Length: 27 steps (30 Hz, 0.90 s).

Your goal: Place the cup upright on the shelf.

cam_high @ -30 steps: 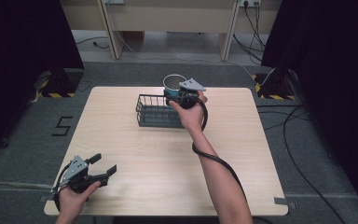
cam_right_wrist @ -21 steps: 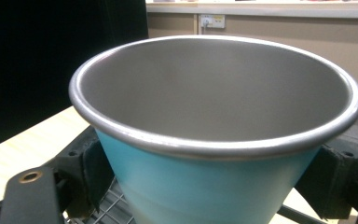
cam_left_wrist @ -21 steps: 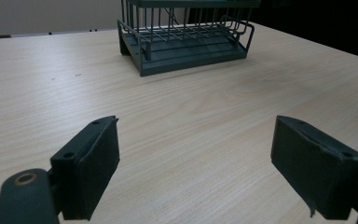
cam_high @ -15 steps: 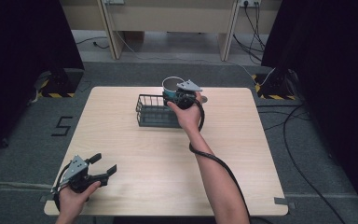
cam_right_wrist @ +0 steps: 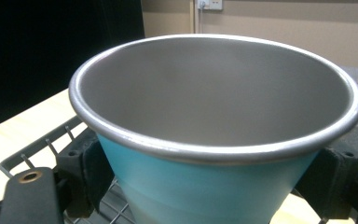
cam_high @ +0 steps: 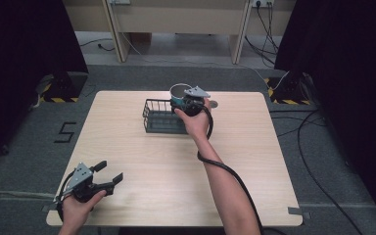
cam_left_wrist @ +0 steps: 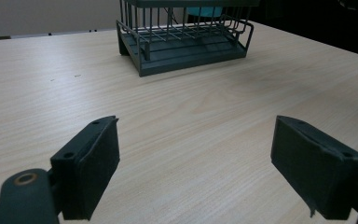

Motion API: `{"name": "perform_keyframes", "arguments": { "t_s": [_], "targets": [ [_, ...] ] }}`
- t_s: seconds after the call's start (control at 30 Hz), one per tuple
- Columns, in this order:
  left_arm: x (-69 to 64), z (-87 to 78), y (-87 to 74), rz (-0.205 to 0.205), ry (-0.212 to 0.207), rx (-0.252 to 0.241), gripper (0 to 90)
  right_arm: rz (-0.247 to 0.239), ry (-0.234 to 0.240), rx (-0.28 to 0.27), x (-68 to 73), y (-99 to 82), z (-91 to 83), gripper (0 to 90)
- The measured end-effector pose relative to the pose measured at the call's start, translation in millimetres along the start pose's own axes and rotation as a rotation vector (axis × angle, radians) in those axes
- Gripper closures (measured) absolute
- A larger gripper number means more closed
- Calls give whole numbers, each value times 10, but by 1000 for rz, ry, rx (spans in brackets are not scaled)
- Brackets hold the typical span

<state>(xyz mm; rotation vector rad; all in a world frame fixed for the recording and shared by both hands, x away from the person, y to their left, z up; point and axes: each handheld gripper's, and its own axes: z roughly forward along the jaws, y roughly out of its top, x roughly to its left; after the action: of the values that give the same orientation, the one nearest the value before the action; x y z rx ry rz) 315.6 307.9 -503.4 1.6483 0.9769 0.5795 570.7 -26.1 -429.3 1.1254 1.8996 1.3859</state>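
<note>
Turquoise on the outside and bare grey metal inside, a cup [cam_right_wrist: 214, 140] is sitting between the two black jaws of the right gripper [cam_right_wrist: 209, 186], which are pressing against its lower sides, one at the left and one at the right, while its wide rim is rising well above them. In the high view the cup [cam_high: 177, 91] is showing at the far middle of the table [cam_high: 254, 161], over the right end of a dark wire basket [cam_high: 162, 116], and the right gripper [cam_high: 192, 100] is being held there by the person's right hand [cam_high: 196, 120], with its black cable looping down along the forearm. Basket wires are showing just beneath the cup in the right gripper view. Well apart from all this, at the near left corner of the table, the left gripper [cam_high: 108, 175] is resting in the person's left hand [cam_high: 78, 208], its jaws standing wide apart with nothing between them but bare pale wood, and pointing across the table toward the basket [cam_left_wrist: 182, 39].
</note>
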Motion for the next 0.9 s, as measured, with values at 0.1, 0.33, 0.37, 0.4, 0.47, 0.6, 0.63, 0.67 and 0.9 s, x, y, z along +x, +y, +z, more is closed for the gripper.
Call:
{"name": "perform_keyframes", "arguments": {
  "t_s": [0.1, 0.33, 0.37, 0.4, 0.47, 0.6, 0.63, 0.67, 0.9],
  "targets": [
    [-1, 1, -1, 1, 0, 1, 149, -3, -3, 4, 10, -18, 4, 171],
    [-1, 0, -1, 1, -1, 0, 149, -3, -10, 18, 11, -51, 18, 169],
    [-2, 1, -1, 1, -1, 1, 149, -4, -9, 22, 11, -57, 19, 169],
    [-3, 4, -2, 0, -2, 1, 149, -3, -9, 26, 15, -67, 20, 169],
    [-3, 8, -2, 1, -2, 2, 149, -7, -11, 33, 13, -89, 22, 168],
    [-3, 5, -2, 1, -3, 2, 149, 2, -17, 54, -10, -141, 36, 167],
    [-3, 6, -2, 0, -2, 2, 149, 7, -16, 58, -12, -151, 38, 167],
    [-3, 8, -1, 0, -2, 2, 149, 9, -15, 54, -12, -158, 39, 167],
    [-4, 9, -1, 2, -4, 2, 149, -8, -19, 54, -3, -169, 41, 166]
  ]
}}
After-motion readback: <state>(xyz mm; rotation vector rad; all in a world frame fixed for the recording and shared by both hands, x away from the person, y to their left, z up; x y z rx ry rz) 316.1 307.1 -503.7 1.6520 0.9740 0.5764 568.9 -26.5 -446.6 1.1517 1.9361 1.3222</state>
